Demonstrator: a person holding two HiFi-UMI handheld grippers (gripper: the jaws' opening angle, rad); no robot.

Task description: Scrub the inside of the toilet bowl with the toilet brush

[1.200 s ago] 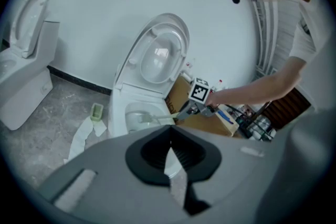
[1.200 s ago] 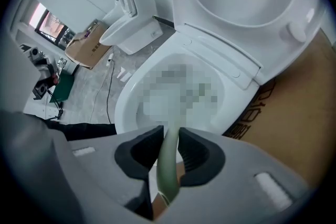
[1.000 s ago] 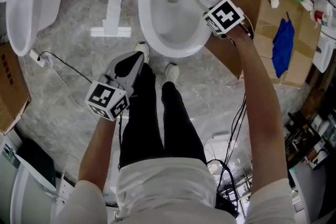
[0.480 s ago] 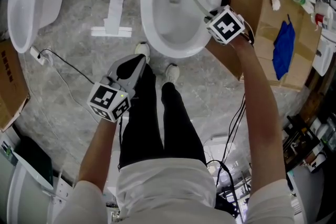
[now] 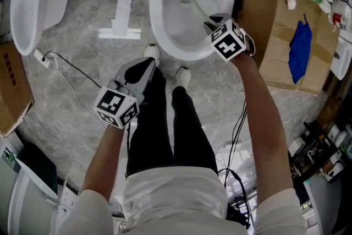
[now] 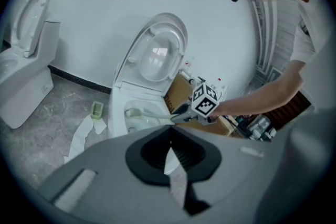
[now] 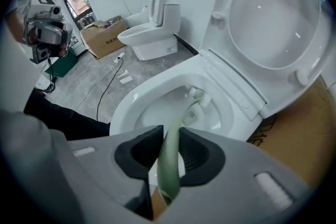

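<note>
The toilet brush (image 7: 169, 162) is clamped by its pale green handle between the jaws of the right hand-held gripper (image 7: 170, 148), so the tool is already held in the hand nearest the work. From that grip the brush's long axis is seen running forward and downward, away from the person, in a slight curve. Its white bristle head (image 7: 200, 97) is found low inside the toilet bowl (image 5: 158, 25), against the rear wall on the side of the raised seat and lid (image 7: 273, 13). Whether the bristles are pressed to the porcelain or merely beside it cannot be told. In the head view the handle is seen crossing the right front part of the rim, with the head lying ahead and to the left of the grip. Any scrubbing stroke is therefore judged to be made along or around that axis, by swinging the grip over the rim. The left hand-held gripper (image 6: 169, 150) is drawn together on nothing and is held low by the person's left leg (image 5: 147, 129), well apart from the bowl and aimed towards it.
</note>
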